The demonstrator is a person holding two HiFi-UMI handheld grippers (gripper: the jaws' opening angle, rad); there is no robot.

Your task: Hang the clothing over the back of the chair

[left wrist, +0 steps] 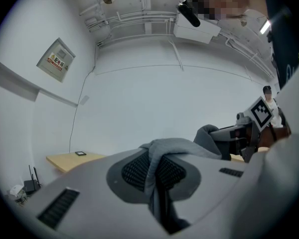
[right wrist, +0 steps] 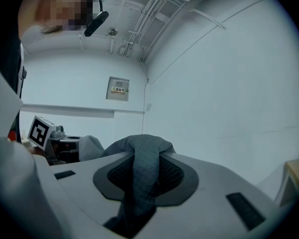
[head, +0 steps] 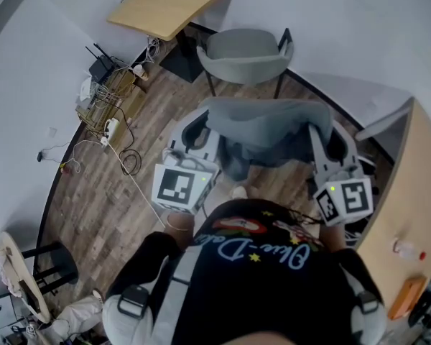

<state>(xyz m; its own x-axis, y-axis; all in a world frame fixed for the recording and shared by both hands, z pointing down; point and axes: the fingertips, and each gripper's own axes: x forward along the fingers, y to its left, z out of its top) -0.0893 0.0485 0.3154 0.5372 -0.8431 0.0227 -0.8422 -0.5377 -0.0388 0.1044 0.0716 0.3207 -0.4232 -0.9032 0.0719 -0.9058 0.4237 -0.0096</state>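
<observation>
Clothing (head: 266, 131) held up facing chair (head: 246, 57).
Your left gripper (head: 201, 124), right gripper (head: 322, 134): fingers clamped on its edge, spread for draping.

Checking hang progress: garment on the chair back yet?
Off: the garment hangs spread between left gripper and right gripper, pinched in both, short of the chair.

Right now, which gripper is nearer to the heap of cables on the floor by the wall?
Left. The left gripper is on the side of the heap of cables. The right gripper is farther, at the other end of the grey garment that both hold.
</observation>
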